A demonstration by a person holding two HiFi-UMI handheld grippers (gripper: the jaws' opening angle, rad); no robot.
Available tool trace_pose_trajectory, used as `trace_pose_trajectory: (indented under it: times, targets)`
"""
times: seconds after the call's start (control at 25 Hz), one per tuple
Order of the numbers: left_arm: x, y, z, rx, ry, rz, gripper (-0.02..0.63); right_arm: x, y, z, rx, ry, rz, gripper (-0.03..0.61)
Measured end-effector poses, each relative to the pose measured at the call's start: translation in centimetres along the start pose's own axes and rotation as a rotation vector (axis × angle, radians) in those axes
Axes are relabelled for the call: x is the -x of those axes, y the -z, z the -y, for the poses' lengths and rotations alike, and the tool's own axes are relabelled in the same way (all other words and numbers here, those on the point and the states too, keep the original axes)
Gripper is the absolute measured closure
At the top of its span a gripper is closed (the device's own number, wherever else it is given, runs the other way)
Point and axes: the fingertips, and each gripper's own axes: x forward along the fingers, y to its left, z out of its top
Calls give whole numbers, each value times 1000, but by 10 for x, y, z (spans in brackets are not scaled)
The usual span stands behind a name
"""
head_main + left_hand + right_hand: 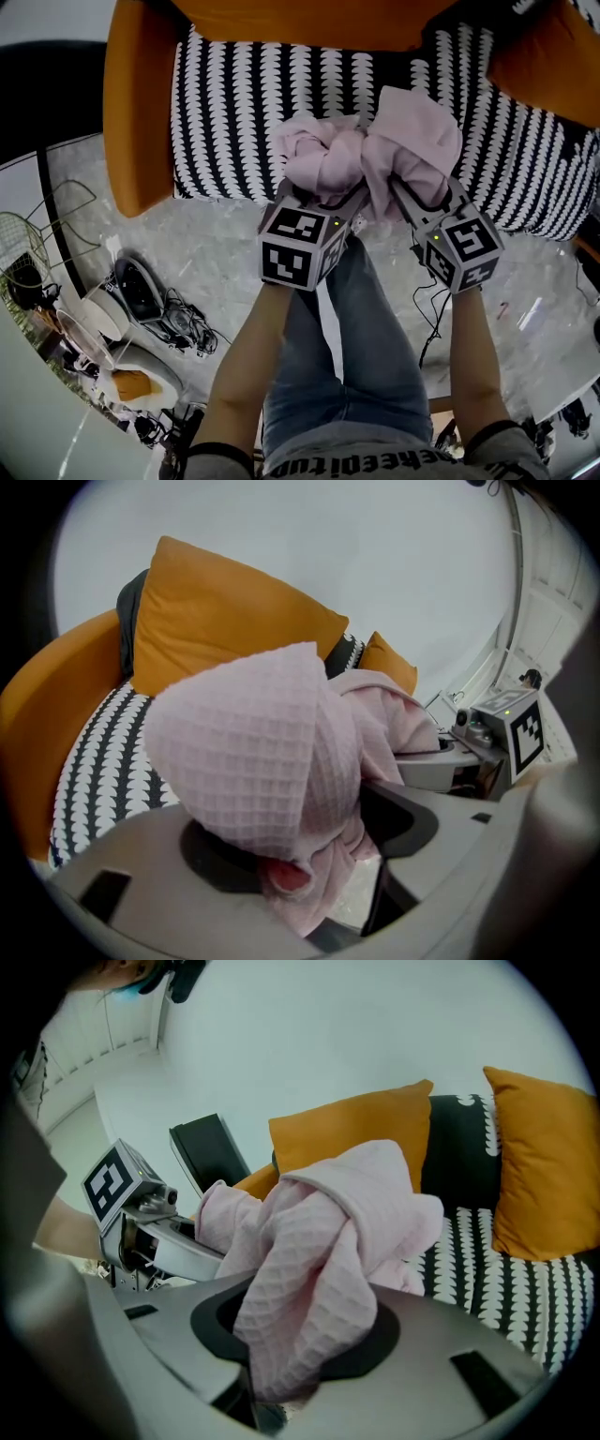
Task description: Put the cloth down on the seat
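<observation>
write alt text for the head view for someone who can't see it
The left gripper and right gripper clamp one bunched pink cloth over a black-and-white patterned seat with orange cushions. The person's forearms and jeans show below.

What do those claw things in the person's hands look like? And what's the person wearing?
The left gripper and right gripper are grey with black-lined jaws. Each carries a cube covered in black-and-white square markers, with a tiny green light. The person wears blue jeans and a grey top with print.
</observation>
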Motion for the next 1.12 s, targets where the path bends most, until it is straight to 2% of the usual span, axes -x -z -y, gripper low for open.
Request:
trace_pose_trajectory:
  times: [0.08, 0.16, 0.36, 0.48, 0.6, 0.68, 0.92, 1.0, 1.12]
  targets:
    - [-12, -2, 7, 1, 3, -8, 275, 3, 3, 13, -1, 7, -7, 414]
    - [3, -15, 9, 11, 12, -7, 275, 11, -13, 4, 6, 17, -25, 414]
    - [100, -73, -1, 41, 46, 12, 275, 40, -106, -63, 58, 77, -90, 411]
    - [130, -88, -4, 50, 50, 3, 275, 50, -132, -85, 51, 89, -113, 410]
    - [126, -99, 36, 45, 72, 2, 268, 90, -133, -66, 27, 113, -109, 407]
    - [111, -91, 48, 48, 67, 4, 267, 97, -117, -51, 25, 111, -107, 402]
    - [35, -48, 9, 51, 1, -3, 265, 38, -53, -3, 5, 82, -102, 393]
    - [27, -51, 1, 60, -10, 4, 265, 29, -54, 6, 8, 77, -104, 390]
    - [55, -82, 10, 102, 3, 31, 264, 56, -89, 1, 9, 101, -131, 388]
